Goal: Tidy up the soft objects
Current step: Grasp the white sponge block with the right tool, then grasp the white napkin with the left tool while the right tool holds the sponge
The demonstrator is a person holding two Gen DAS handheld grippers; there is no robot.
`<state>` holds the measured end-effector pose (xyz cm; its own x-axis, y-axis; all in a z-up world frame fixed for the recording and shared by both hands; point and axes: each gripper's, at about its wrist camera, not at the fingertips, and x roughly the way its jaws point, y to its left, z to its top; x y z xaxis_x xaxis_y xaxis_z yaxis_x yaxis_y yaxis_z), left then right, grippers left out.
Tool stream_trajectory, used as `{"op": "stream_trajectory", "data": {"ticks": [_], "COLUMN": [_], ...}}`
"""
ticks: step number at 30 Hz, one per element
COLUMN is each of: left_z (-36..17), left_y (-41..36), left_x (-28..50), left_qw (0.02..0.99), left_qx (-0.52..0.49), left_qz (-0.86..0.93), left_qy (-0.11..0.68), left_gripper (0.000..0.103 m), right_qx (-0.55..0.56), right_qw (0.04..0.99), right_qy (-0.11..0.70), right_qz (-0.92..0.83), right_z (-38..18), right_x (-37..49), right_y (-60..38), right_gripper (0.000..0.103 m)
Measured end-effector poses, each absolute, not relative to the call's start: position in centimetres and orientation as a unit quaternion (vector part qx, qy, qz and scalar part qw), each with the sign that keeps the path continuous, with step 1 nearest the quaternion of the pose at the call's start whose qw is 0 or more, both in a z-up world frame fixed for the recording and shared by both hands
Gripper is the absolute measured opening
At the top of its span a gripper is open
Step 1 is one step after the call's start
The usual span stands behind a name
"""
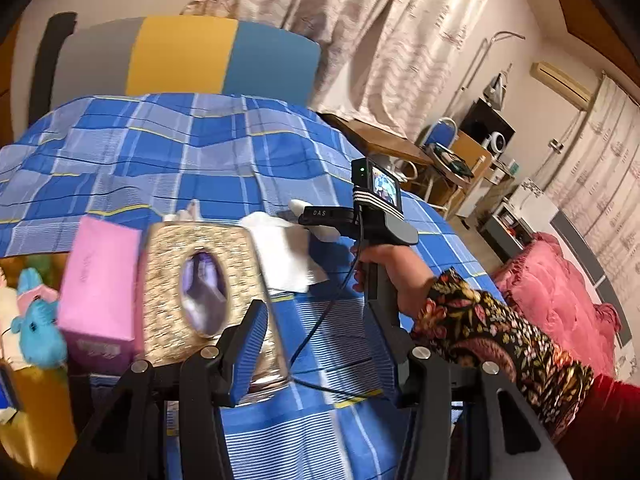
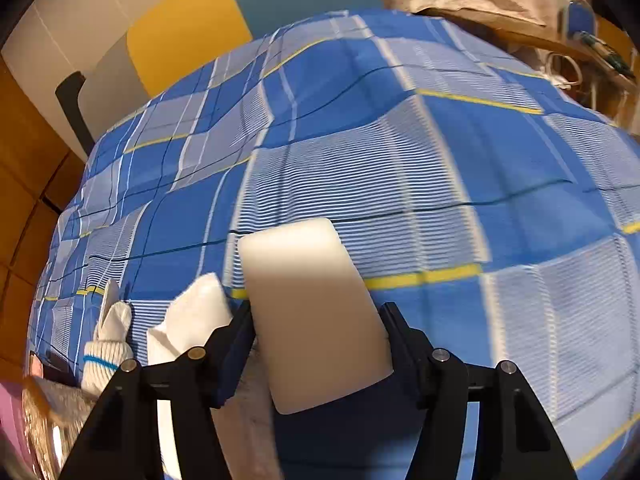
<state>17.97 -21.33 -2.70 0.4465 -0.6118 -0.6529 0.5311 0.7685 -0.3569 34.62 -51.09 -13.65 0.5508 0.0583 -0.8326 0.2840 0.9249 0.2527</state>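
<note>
On the bed (image 1: 168, 148), a tissue box (image 1: 208, 280) lies between a carton (image 1: 100, 280) and a cloth (image 1: 280, 256).

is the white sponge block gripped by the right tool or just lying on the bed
Gripped: in the right wrist view both fingers of the right tool press the sides of the white sponge block.

Bed (image 1: 168, 148) under blue plaid cover; headboard (image 1: 184, 56) far, panelled grey, yellow, blue. Patterned curtains (image 1: 360, 20) behind. Right: wooden desk (image 1: 384, 140), blue chair (image 1: 442, 132), pink quilt (image 1: 560, 280), air conditioner (image 1: 560, 82) high on wall.
</note>
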Motion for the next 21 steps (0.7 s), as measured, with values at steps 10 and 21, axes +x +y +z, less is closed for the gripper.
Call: {"op": "stream_trajectory", "data": {"ticks": [10,21], "left_z": [-3.0,-7.2], "left_y": [-28.1,-35.4], "left_x": [22.0,30.4], "left_qw": [0.831,0.801], "left_qx": [-0.012,-0.004], "left_qz": [-0.331,-0.253], "left_qy": [0.446,0.542], "left_gripper": [0.050,0.054], "right_qx": [0.212,0.173], "right_qw": [0.840,0.846], "right_qy": [0.493,0.500], "right_qz": [-0.084,-0.064], "right_z": [-14.2,-14.8], "right_x": [24.7,21.7], "right_y": [-54.8,-53.6], "right_gripper": [0.064,0.066]}}
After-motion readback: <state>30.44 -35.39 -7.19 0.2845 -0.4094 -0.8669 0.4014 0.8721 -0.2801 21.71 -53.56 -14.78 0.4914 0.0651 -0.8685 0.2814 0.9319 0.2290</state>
